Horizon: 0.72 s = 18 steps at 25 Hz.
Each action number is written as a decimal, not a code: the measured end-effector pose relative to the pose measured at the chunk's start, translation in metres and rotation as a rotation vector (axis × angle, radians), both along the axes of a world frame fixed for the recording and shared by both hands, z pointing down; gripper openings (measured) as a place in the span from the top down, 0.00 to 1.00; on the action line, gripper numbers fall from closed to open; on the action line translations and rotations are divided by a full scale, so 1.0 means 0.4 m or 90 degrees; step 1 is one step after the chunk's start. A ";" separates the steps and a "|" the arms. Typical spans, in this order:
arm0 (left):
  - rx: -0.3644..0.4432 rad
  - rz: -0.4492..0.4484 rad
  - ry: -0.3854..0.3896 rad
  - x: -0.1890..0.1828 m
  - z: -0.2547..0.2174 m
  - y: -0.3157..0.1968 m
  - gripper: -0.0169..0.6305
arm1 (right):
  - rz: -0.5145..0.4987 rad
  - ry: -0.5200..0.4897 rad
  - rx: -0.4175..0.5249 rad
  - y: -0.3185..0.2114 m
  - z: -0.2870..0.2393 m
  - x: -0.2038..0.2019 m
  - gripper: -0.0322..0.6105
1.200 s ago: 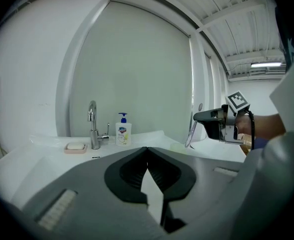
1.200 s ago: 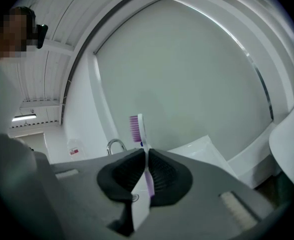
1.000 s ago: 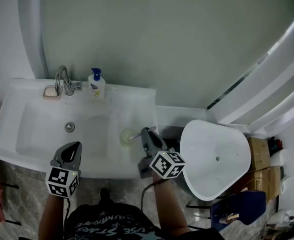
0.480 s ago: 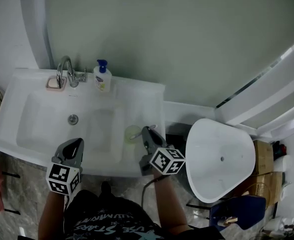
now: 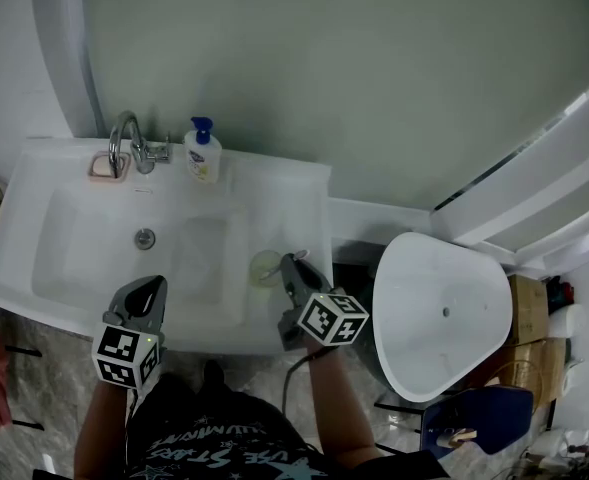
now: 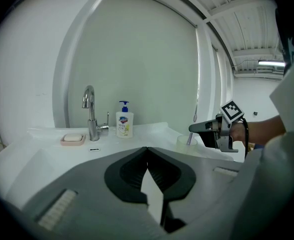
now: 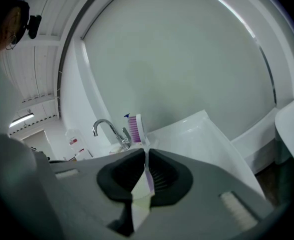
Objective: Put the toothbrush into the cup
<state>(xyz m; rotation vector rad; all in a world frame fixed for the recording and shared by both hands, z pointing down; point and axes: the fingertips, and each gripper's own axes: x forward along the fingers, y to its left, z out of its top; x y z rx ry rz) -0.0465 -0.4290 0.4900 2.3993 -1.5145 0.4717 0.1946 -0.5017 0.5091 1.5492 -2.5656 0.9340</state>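
Over sink (image 5: 74, 258), right hand-held gripper (image 7: 146, 155) clamps toothbrush (image 7: 135, 128) upright, bristles up, tail in cup (image 5: 263, 265); left hand-held gripper (image 6: 147, 151) closed.

White sink (image 5: 74, 268), silver tap (image 5: 124, 136), pink soap dish (image 5: 104, 167). White bottle (image 5: 202, 154) with blue pump. Pale yellow-green cup (image 5: 265, 266). Toothbrush (image 7: 136, 129) white, with purple bristles. Grey left gripper (image 5: 148, 284) and right gripper (image 5: 289, 264), both marked with black-and-white squares. Pale grey-green wall (image 5: 324, 68).

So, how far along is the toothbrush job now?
Done: the toothbrush is picked up, and the right gripper is shut on it. In hand: its lower end seems to reach into the cup on the sink. Left to do: open the fingers so it rests inside.
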 end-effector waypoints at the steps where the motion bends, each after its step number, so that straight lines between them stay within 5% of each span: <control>1: -0.001 0.001 0.000 0.001 0.001 -0.001 0.96 | 0.000 0.001 -0.002 -0.001 0.004 0.001 0.90; 12: -0.006 0.001 -0.003 0.016 0.022 0.003 0.96 | -0.028 0.026 -0.008 0.007 0.024 -0.001 0.72; 18: -0.011 0.010 -0.006 0.022 0.031 0.015 0.96 | -0.012 0.016 -0.016 0.018 0.032 0.012 0.70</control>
